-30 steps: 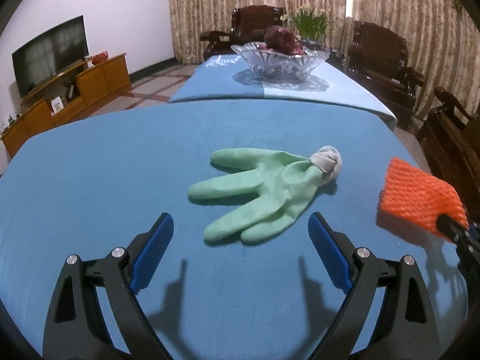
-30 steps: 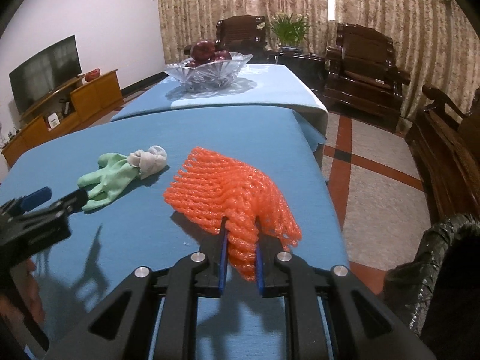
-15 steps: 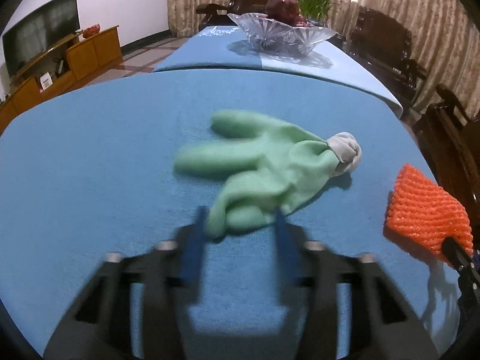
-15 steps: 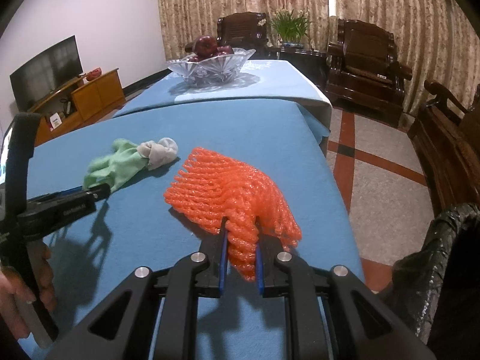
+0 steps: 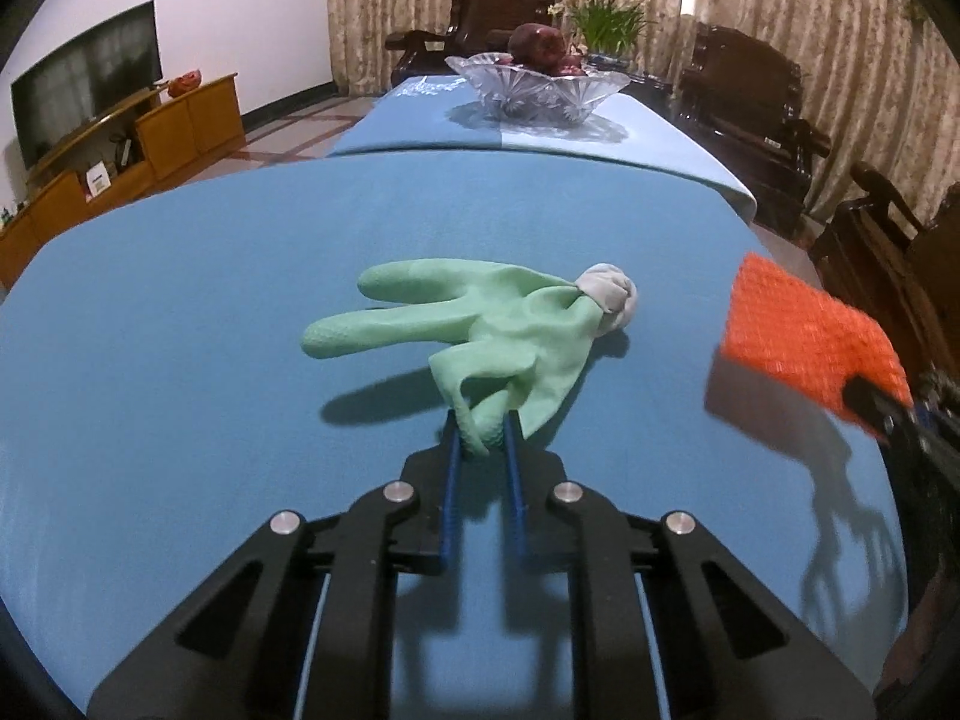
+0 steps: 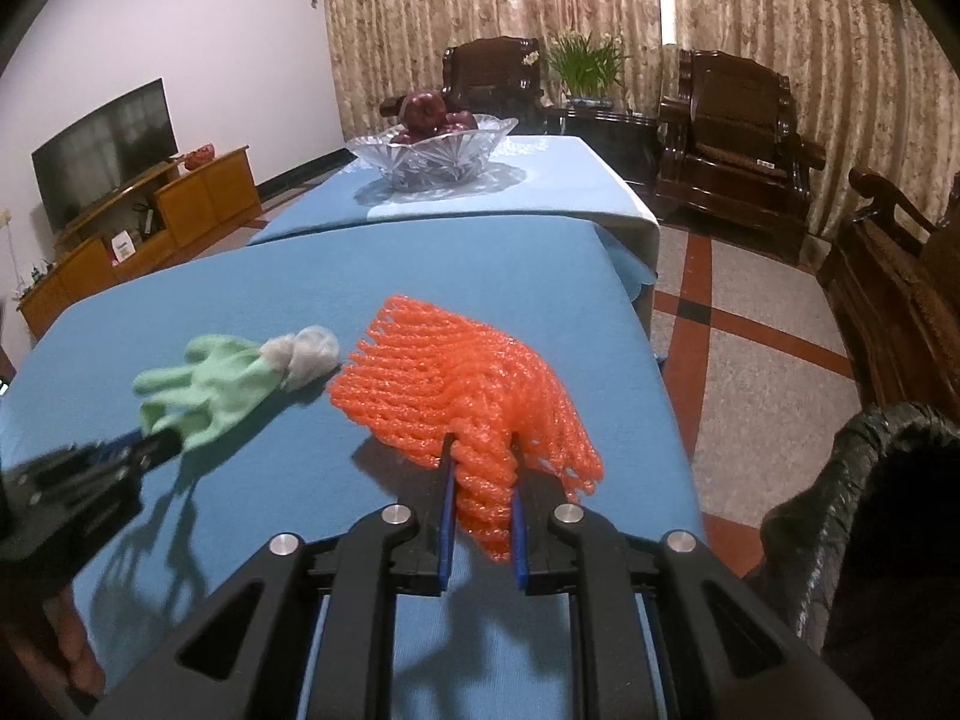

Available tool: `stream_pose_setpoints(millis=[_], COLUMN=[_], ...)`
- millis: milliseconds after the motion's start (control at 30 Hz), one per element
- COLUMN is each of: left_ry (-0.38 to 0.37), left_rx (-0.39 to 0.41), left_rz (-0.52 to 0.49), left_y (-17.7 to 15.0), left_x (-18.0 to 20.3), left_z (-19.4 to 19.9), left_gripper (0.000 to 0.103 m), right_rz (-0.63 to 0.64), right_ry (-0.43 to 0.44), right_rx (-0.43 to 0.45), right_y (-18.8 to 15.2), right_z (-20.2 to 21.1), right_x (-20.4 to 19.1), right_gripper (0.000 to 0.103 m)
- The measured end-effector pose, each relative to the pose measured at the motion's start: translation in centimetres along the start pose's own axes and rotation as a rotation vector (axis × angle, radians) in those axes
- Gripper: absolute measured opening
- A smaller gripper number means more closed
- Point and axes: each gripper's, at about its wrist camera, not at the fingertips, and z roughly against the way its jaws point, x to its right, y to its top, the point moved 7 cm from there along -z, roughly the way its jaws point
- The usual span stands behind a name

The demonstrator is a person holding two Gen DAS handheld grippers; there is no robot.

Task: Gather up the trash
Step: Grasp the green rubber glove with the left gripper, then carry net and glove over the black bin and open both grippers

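Note:
A light green rubber glove (image 5: 480,324) with a grey rolled cuff lies on the blue tablecloth (image 5: 180,360). My left gripper (image 5: 480,444) is shut on its near fingers and lifts that end slightly. The glove also shows in the right wrist view (image 6: 210,384), with the left gripper (image 6: 144,450) at its near end. My right gripper (image 6: 480,468) is shut on an orange foam fruit net (image 6: 456,384) and holds it just above the table. The net also shows in the left wrist view (image 5: 804,336) at the right.
A glass fruit bowl (image 6: 432,150) with red apples stands on the far table. A bin lined with a black bag (image 6: 870,510) stands on the floor right of the table. Dark wooden armchairs (image 6: 732,138) line the back and right. A TV cabinet (image 6: 138,222) is at the left.
My left gripper moved forward and closed on the glove's fingers, lifting them. My right gripper kept hold of the orange net and raised it a little.

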Motion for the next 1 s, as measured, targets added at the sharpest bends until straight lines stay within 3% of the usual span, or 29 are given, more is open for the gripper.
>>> stream_pose_setpoints(millis=[100, 133, 200, 233, 267, 500, 633, 867, 1000], left_ry=[-0.016, -0.021, -0.020, -0.018, -0.016, 0.008, 0.025, 0.020, 0.001], left_rx=[-0.027, -0.038, -0.046, -0.047, -0.037, -0.007, -0.051, -0.044, -0.031], left_rz=[0.005, 0.006, 0.012, 0.016, 0.023, -0.028, -0.048, -0.019, -0.001], left_y=[-1.4, -1.7, -1.9, -1.8, -1.5, 1.0, 0.9, 0.5, 0.8], left_x=[-0.1, -0.1, -0.2, -0.3, -0.3, 0.9, 1.3, 1.1, 1.4], left_z=[0.6, 0.5, 0.3, 0.2, 0.2, -1.4, -3.5, -3.1, -1.7], left_gripper=[0.014, 0.020, 0.040, 0.061, 0.068, 0.074, 0.072, 0.026, 0.018], right_rz=[-0.001, 0.000, -0.001, -0.001, -0.001, -0.005, 0.001, 0.010, 0.009], right_ry=[0.004, 0.004, 0.006, 0.005, 0.004, 0.002, 0.002, -0.001, 0.008], right_rx=[-0.005, -0.007, -0.011, -0.011, -0.011, -0.008, -0.006, 0.003, 0.013], right_y=[-0.3, -0.4, -0.5, -0.5, -0.5, -0.5, -0.4, -0.3, -0.1], right_z=[0.1, 0.1, 0.1, 0.1, 0.1, -0.2, -0.1, 0.6, 1.5], right_x=[0.0, -0.1, -0.1, -0.1, 0.0, 0.1, 0.2, 0.1, -0.1], right_gripper=[0.015, 0.015, 0.015, 0.015, 0.015, 0.015, 0.015, 0.015, 0.015])
